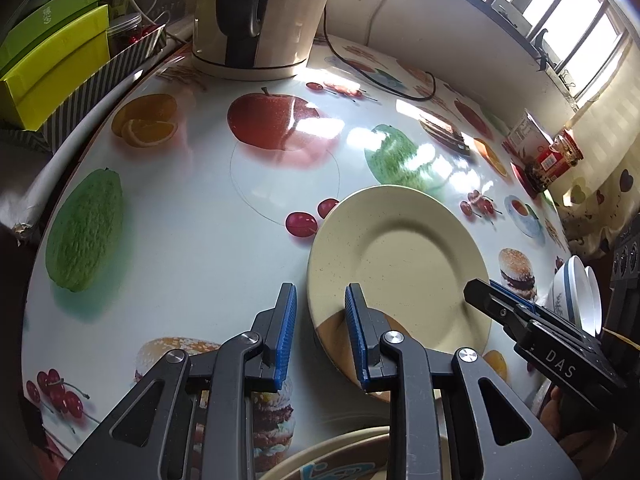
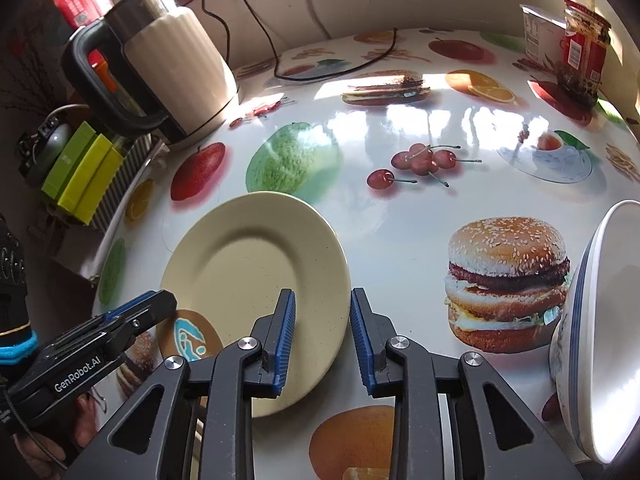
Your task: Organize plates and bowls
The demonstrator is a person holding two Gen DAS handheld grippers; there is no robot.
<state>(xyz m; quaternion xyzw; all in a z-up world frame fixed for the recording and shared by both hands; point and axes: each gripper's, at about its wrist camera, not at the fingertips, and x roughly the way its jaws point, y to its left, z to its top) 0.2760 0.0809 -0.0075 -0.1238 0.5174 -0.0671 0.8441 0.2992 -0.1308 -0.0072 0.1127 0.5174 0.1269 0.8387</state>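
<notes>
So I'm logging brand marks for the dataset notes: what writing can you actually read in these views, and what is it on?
"DAS" on the body of the right hand-held gripper.
"GenRobot.AI" on the body of the left hand-held gripper.
Green box: pale characters, too blurred to read.
Red jar and white carton: label print too small to read.
Brown plate: a blue design, not legible as text.

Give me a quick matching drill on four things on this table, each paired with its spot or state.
Things:
1. plate
2. kettle
3. bowls
4. red jar

Places or states:
A. far right corner of the table
B. stacked at the near right edge
C. far left, cord trailing behind
D. flat on the table, rim between the open jaws of the left gripper

Pairs: 1-D, 2-C, 3-B, 4-A
</notes>
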